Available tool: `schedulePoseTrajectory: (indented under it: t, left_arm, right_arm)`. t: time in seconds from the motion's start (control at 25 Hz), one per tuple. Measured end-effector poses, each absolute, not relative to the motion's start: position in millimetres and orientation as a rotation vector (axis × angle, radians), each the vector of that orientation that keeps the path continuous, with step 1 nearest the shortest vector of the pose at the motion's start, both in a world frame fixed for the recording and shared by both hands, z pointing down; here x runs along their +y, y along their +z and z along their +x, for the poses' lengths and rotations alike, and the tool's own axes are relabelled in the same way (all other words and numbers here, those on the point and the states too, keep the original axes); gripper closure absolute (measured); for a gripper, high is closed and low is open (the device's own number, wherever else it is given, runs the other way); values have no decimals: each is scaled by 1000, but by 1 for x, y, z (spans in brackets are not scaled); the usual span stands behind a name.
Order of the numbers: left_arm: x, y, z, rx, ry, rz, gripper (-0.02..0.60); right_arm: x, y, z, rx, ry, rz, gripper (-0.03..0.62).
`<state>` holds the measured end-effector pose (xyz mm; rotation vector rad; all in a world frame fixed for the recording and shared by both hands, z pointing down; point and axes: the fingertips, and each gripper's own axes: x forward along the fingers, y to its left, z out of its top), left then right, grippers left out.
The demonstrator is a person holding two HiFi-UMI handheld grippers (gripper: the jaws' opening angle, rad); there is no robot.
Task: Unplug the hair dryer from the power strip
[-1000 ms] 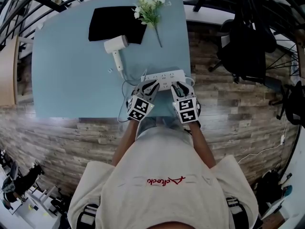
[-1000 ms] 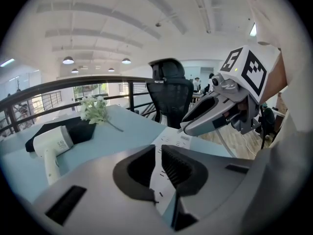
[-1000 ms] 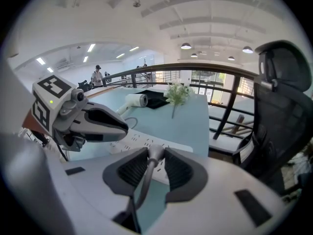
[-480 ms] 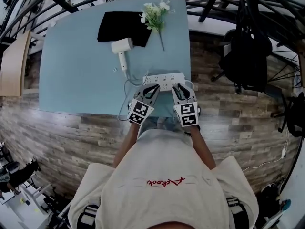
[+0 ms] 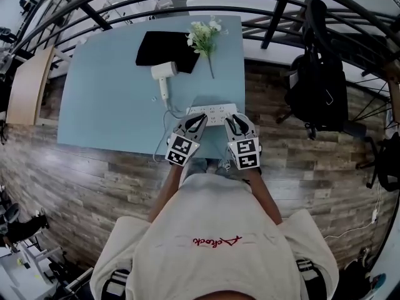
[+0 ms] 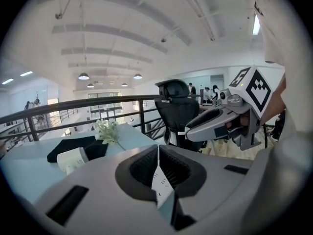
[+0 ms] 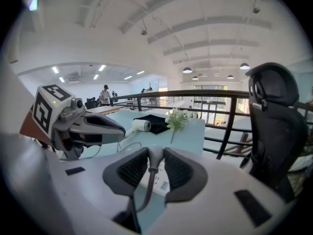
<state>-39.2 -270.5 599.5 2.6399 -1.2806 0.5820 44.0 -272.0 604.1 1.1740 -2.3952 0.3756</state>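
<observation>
Right below, the pale blue counter [image 5: 106, 105] fills the head view. The person's shirt [image 5: 212, 230] has red curly writing, upside down, and I cannot read it. At the far edge lie a black cloth [image 5: 159, 47] and white flowers [image 5: 203, 35]. The white power strip [image 5: 212, 112] lies sideways at the near edge; its tiny print is too small to read. The white hair dryer [image 5: 164, 75] lies flat just beside the cloth, its handle pointing toward the person. The left tongs [image 6: 158, 155] are squeezed together on nothing. The right tongs [image 7: 153, 150] are clamped on a gray cord [image 7: 149, 182], thick end up.
</observation>
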Motion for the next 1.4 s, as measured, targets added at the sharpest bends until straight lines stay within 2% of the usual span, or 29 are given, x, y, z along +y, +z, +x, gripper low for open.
schedulePoseTrajectory:
  t: [0.88, 1.4]
  left_arm:
    - [-211, 564, -71, -1413, 452, 2584, 563]
    - [-110, 563, -110, -1365, 393, 2635, 563]
  right_arm:
    - [-230, 565, 37, -2513, 304, 1216, 474]
    - [-130, 555, 3, -2491, 265, 1290, 474]
